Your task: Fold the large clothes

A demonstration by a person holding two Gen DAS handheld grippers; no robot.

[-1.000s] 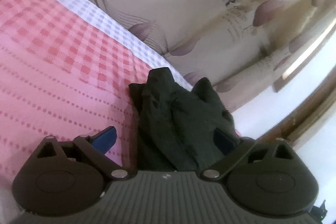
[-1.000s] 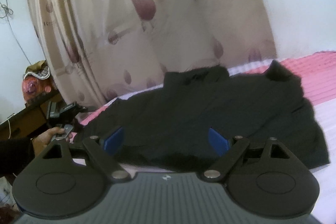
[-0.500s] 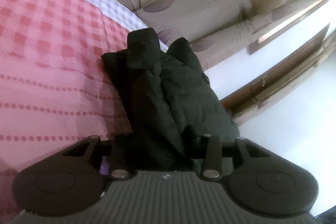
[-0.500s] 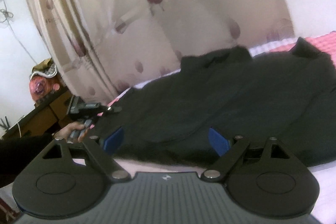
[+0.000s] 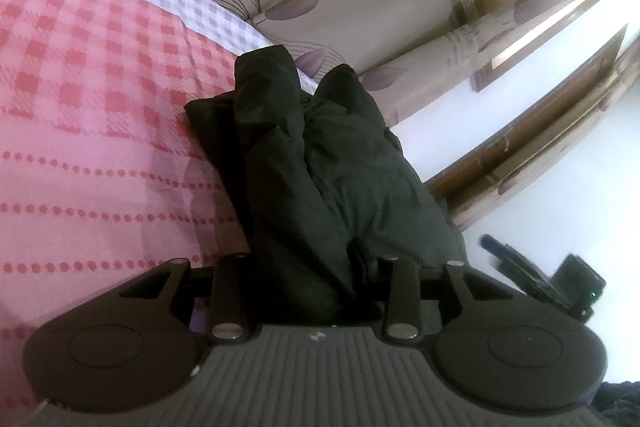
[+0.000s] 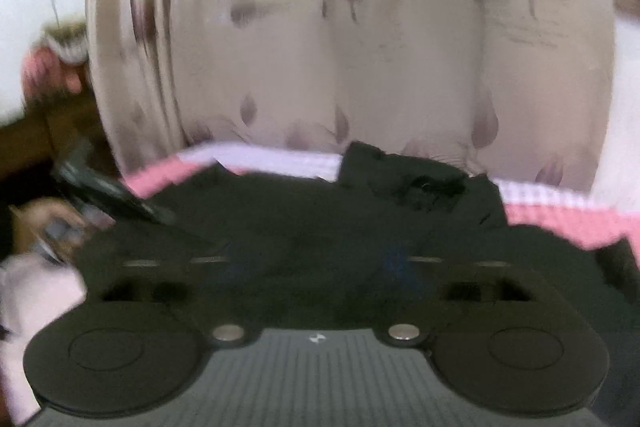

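Left fingers (image 5: 304,267) clamp dark garment (image 5: 320,155); right fingers (image 6: 312,263) closing over it, curtain (image 6: 360,47) behind.

One dark garment (image 5: 320,163); two grippers

We see a pink-and-white checked cotton bedspread (image 5: 100,75), a cream curtain printed with mauve leaves (image 6: 360,47) behind it, and a dark wooden frame (image 5: 532,131).

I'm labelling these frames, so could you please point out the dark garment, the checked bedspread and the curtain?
dark garment (image 5: 320,163), left wrist view, bunched middle.
checked bedspread (image 5: 92,75), left wrist view, bare pink area.
curtain (image 6: 360,67), right wrist view, central panel.
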